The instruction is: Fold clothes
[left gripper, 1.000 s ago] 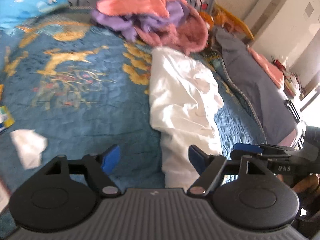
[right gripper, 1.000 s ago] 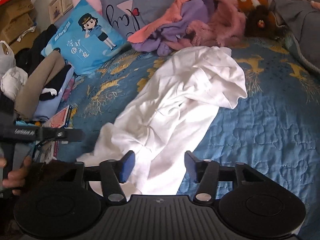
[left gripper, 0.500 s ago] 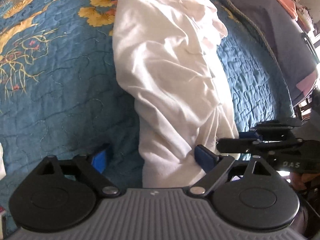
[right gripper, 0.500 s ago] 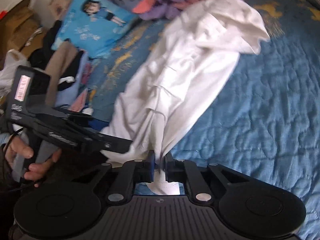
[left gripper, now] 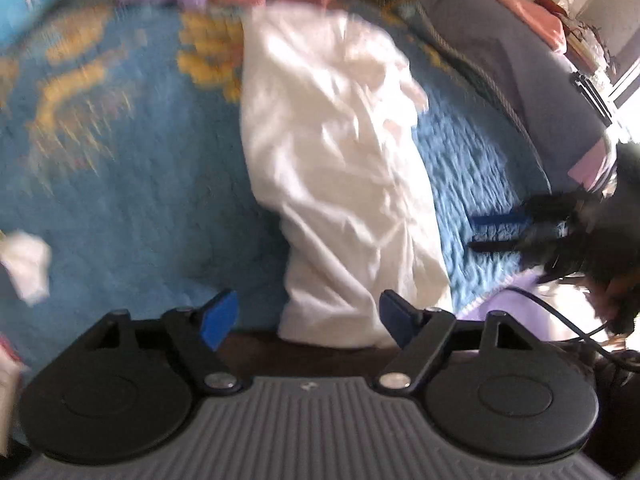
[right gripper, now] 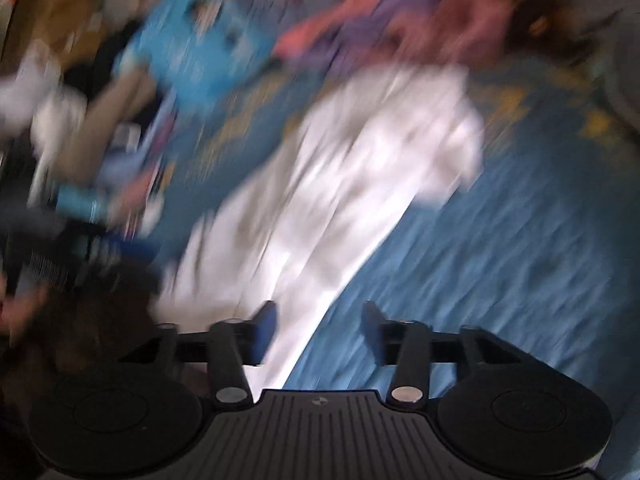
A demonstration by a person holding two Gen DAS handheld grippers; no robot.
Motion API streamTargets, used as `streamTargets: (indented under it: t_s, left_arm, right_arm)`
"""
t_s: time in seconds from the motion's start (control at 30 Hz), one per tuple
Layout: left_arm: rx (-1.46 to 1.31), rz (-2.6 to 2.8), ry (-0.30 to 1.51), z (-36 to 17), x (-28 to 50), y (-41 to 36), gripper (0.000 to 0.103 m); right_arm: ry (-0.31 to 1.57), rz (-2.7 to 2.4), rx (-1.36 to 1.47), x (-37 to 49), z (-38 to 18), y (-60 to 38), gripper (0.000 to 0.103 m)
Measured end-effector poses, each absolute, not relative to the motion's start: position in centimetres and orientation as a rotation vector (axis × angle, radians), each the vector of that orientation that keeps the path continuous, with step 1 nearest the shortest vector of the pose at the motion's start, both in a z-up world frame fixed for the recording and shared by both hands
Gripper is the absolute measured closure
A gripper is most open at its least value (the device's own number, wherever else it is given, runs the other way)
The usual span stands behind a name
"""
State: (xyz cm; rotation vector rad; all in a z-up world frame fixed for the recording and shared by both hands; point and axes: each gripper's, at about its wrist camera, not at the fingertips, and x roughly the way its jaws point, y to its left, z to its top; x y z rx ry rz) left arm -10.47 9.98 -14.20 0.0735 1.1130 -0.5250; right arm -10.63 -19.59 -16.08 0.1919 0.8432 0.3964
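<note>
White cloth, a crumpled garment, is laid lengthwise along the middle of the blue quilted bed. Both the left hand-held gripper and the right hand-held gripper are seen released, gripping nothing. Flattening seems pending; its near hem should be grasped next. No legible writing is seen.

Bed covered by blue quilted bedspread with yellow-gold pattern. Grey bedding bunched along the bed's right side, a corded edge running down it. Blue printed cushion toward the head, blurred. Pale wall at upper right. Strong daylight enters from the far right edge.
</note>
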Motion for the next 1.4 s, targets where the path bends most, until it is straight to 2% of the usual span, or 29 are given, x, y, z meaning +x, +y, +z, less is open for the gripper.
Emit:
streamTargets:
  t_s: [0.13,0.3,0.37,0.4,0.43,0.53,0.8,0.93,1.0,1.07,1.13,1.17,1.23,1.33,1.4]
  left_arm:
    - [0.126,-0.551,0.966,-10.4,-11.0,8.5,0.003]
    - [0.163,-0.620,0.879,-9.2,-9.8,3.9,0.001]
    - [0.164,-0.636,0.890,-10.1,-8.9,2.3,0.001]
    - [0.165,-0.643,0.898,-10.7,-8.4,1.4,0.001]
    - [0.173,-0.642,0.903,-11.2,-8.0,0.6,0.001]
    - [0.213,-0.623,0.890,-12.8,-8.3,-1.0,0.001]
    - [0.113,-0.620,0.887,-15.1,-8.5,0.5,0.001]
    - [0.094,-0.627,0.885,-15.0,-8.7,1.1,0.001]
    - [0.088,-0.629,0.885,-15.1,-8.7,1.2,0.000]
    - [0.078,-0.630,0.883,-15.0,-8.7,1.4,0.001]
    - [0.068,-0.626,0.883,-15.0,-8.7,1.6,0.001]
    - [0.063,-0.624,0.885,-15.0,-8.7,1.8,0.001]
    - [0.050,-0.620,0.884,-15.0,-8.6,2.1,0.001]
    - [0.023,-0.620,0.880,-14.9,-8.5,2.6,0.001]
    - [0.007,-0.624,0.883,-15.0,-8.4,2.8,0.001]
  right_arm:
    - [0.715,0.196,0.076,-6.0,-15.2,-21.7,0.047]
    - [0.752,0.179,0.014,-1.0,-17.6,-21.4,0.052]
    - [0.793,0.157,0.065,-0.3,-18.3,-21.7,0.072]
    - [0.814,0.146,0.090,0.0,-18.7,-21.8,0.097]
    - [0.834,0.135,0.116,0.3,-19.1,-21.9,0.098]
    - [0.776,0.096,0.215,-0.1,-17.9,-22.6,0.098]
    - [0.669,0.236,0.193,3.2,-12.9,-19.6,0.099]
    - [0.694,0.358,0.212,6.5,-12.0,-16.2,0.098]
    - [0.772,0.419,0.230,8.5,-13.0,-14.5,0.098]
    - [0.875,0.459,0.235,10.5,-14.5,-12.8,0.093]
    - [0.986,0.443,0.211,12.0,-16.1,-11.6,0.083]
    - [1.017,0.430,0.198,12.4,-16.4,-11.3,0.083]
    - [0.968,0.434,0.268,12.0,-15.6,-12.2,0.081]
    - [0.839,0.454,0.471,10.1,-13.5,-15.3,0.067]
    - [0.812,0.437,0.512,9.0,-13.0,-16.7,0.067]
